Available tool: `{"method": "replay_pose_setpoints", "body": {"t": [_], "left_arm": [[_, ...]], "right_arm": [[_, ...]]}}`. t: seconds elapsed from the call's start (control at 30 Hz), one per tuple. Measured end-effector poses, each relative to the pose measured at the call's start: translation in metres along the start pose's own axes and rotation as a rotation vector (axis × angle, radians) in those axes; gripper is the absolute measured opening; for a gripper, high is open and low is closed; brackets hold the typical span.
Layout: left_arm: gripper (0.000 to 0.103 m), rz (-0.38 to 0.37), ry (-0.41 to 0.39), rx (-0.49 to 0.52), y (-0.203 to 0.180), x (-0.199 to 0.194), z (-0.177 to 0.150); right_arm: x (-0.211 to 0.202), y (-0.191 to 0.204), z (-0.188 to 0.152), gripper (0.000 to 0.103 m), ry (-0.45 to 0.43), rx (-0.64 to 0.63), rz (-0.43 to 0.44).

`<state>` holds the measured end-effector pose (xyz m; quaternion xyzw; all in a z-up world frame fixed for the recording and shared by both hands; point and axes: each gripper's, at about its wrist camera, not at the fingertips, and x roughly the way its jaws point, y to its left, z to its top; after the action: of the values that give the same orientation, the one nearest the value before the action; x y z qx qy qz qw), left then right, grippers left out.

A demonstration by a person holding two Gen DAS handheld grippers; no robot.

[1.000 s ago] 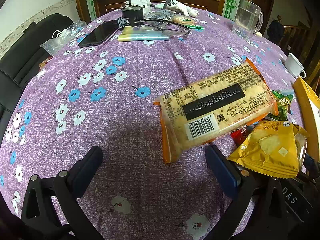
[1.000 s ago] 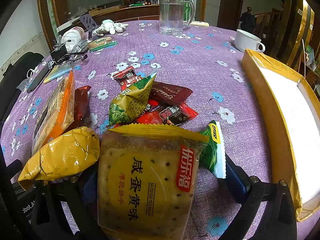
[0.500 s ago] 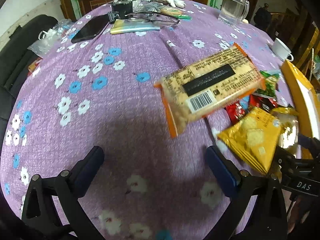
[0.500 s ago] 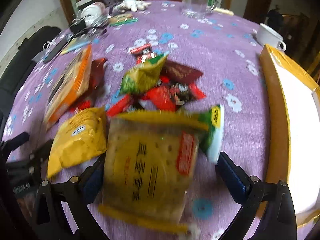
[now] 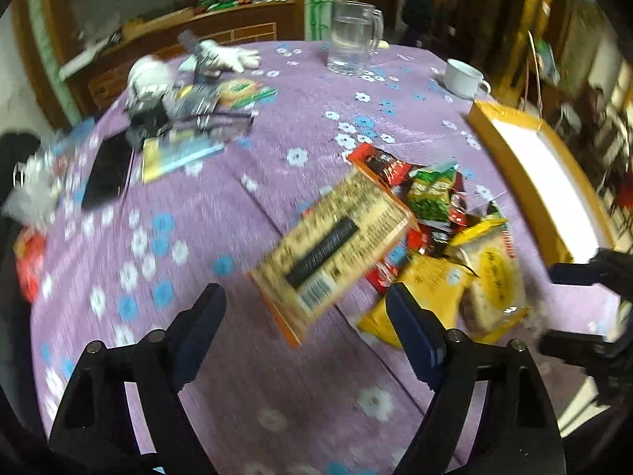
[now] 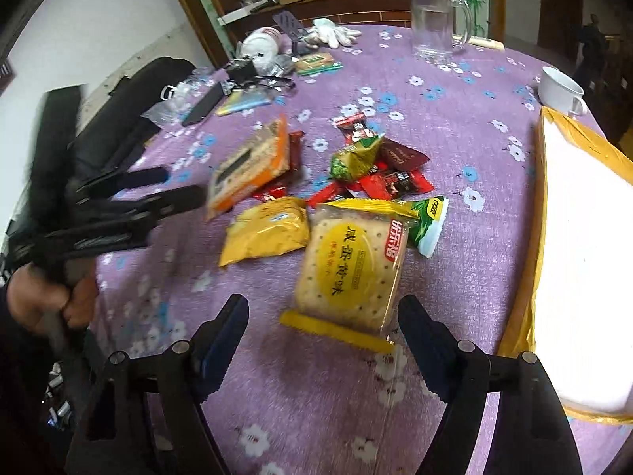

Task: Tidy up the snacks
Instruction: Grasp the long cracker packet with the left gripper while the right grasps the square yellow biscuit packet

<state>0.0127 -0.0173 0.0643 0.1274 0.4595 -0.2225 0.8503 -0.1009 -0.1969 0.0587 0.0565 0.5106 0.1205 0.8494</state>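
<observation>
Both hand-held grippers have lifted back from the snack pile; the left hand-held gripper (image 5: pixel 304 318) and right hand-held gripper (image 6: pixel 322 336) hold nothing, jaws closing on air. The long cracker pack (image 5: pixel 336 245) and yellow biscuit pack (image 6: pixel 352 269) lie mid-frame on the counter (image 6: pixel 455 118); the box (image 6: pixel 585 261) at right looks empty, though blurred.

I have pulled both grippers up and back from the snack pile. The left gripper (image 5: pixel 304 316) has rolled, so the long cracker pack (image 5: pixel 336 245) now sits tilted ahead of it, and its jaws are closing on nothing. The right gripper (image 6: pixel 322 326) (jaws also closing, empty) has backed off the yellow egg-yolk cracker pack (image 6: pixel 352 269), which now lies ahead of its fingertips.
</observation>
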Motion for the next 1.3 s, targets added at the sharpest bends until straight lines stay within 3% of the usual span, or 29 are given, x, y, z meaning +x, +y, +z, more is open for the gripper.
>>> {"method": "replay_pose_setpoints", "body": {"t": [0.13, 0.3, 0.43, 0.6, 0.67, 0.7, 0.93, 1.3], "left_arm": [[0.084, 0.001, 0.019, 0.096, 0.002, 0.017, 0.01], [0.084, -0.081, 0.055, 0.236, -0.006, 0.035, 0.017], [0.084, -0.084, 0.077, 0.279, -0.01, 0.049, 0.025], [0.083, -0.099, 0.098, 0.166, -0.001, 0.066, 0.027], [0.067, -0.07, 0.1, 0.106, -0.001, 0.067, 0.023], [0.065, -0.055, 0.095, 0.088, -0.002, 0.066, 0.021], [0.063, -0.008, 0.087, -0.035, -0.001, 0.05, 0.002], [0.063, -0.014, 0.095, -0.13, 0.014, 0.029, -0.028]], "right_arm": [[-0.01, -0.005, -0.003, 0.081, -0.005, 0.017, -0.008], [-0.017, -0.012, -0.008, 0.081, 0.005, 0.042, -0.01], [-0.017, -0.014, -0.013, 0.081, 0.015, 0.048, -0.01], [-0.017, -0.012, -0.01, 0.081, 0.019, 0.065, 0.023], [-0.014, -0.011, -0.008, 0.081, 0.032, 0.068, 0.016], [-0.012, -0.011, -0.006, 0.082, 0.039, 0.073, 0.013], [0.017, -0.013, 0.014, 0.084, 0.142, 0.122, -0.064], [0.049, -0.007, 0.038, 0.084, 0.18, 0.145, -0.141]]}}
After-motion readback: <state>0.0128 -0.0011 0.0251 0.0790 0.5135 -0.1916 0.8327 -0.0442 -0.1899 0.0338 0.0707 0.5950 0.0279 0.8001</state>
